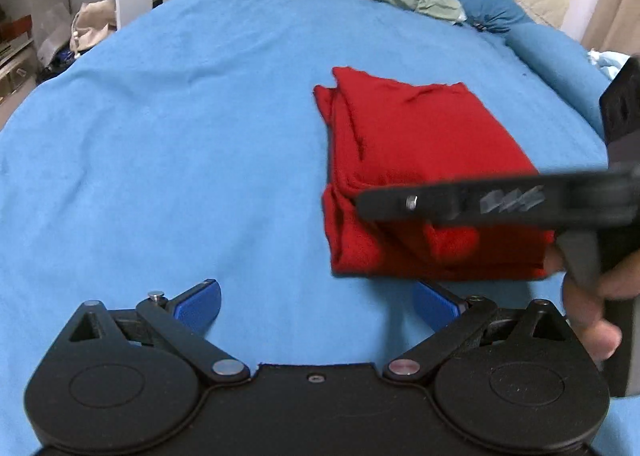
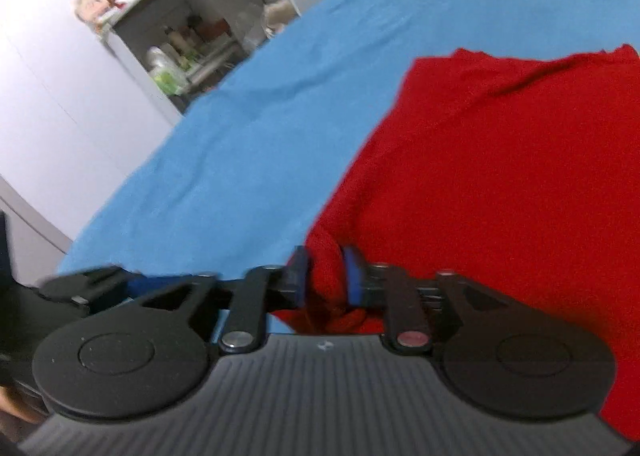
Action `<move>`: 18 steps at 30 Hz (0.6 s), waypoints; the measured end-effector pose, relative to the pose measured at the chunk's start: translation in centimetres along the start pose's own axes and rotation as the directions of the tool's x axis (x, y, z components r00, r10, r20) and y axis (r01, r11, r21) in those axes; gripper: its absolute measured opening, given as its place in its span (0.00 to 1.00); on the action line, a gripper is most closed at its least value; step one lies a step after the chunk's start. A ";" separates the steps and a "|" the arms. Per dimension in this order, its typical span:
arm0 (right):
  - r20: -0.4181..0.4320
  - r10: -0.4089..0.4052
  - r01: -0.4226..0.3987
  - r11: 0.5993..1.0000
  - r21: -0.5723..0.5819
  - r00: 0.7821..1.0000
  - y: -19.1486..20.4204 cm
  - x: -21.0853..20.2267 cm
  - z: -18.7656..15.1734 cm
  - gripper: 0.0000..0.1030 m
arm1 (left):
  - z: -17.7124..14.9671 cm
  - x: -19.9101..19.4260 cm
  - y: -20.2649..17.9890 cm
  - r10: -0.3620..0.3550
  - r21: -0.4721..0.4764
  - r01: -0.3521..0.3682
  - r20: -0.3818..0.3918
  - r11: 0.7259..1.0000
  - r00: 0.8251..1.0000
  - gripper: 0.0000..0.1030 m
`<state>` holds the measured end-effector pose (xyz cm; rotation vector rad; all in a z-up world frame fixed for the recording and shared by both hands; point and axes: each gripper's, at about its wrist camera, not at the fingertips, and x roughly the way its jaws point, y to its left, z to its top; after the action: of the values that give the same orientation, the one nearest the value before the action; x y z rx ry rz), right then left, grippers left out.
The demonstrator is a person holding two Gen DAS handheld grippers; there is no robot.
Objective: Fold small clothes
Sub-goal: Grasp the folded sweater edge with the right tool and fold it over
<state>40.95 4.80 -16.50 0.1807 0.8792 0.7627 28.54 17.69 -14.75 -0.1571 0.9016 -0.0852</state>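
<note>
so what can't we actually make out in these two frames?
- Right gripper: right wrist view is motion-blurred; a fold of the red garment sits between the blue pads, but pressing or just released can't be told.
- Red garment's near edge: left wrist view, crossed by the blurred black gripper finger.
- Garment type: folded, unreadable.
- Shelf items: too small and blurred.
- Left gripper: open, nothing in it.

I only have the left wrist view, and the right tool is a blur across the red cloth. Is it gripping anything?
Observer: Yes. The right tool has a bunched fold of the red cloth between its pads.
Operator: Which part of the cloth?
Observer: The near end of the edge bordering the blue sheet.
Operator: Sheet caught too?
Observer: No, only red fabric shows between the pads.
</note>
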 end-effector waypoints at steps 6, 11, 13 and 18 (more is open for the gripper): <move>0.294 -0.197 0.203 0.979 0.010 0.935 -0.5 -10.0 -1.8 0.93 | 0.6 -1.4 -0.9 -0.063 -0.009 0.064 0.078 0.998 0.995 1.00; 0.269 -0.462 0.480 0.877 -0.001 0.845 -2.0 -12.3 -7.6 0.97 | 1.2 -0.5 -2.4 -0.055 -0.003 0.056 0.070 0.998 0.996 1.00; 0.247 -0.516 0.540 0.841 -0.032 0.820 -2.1 -11.7 -9.9 0.96 | 1.3 0.0 -2.6 -0.035 -0.008 0.035 0.072 0.999 0.997 1.00; 0.200 -0.566 0.576 0.818 0.012 0.800 -2.9 -9.3 -12.0 0.93 | 1.6 1.3 -2.1 0.005 -0.043 -0.002 0.073 0.999 0.997 1.00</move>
<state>29.79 -5.43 -19.62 -0.0603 0.6708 0.1896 30.60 15.62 -14.40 -0.1973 0.8314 -0.0567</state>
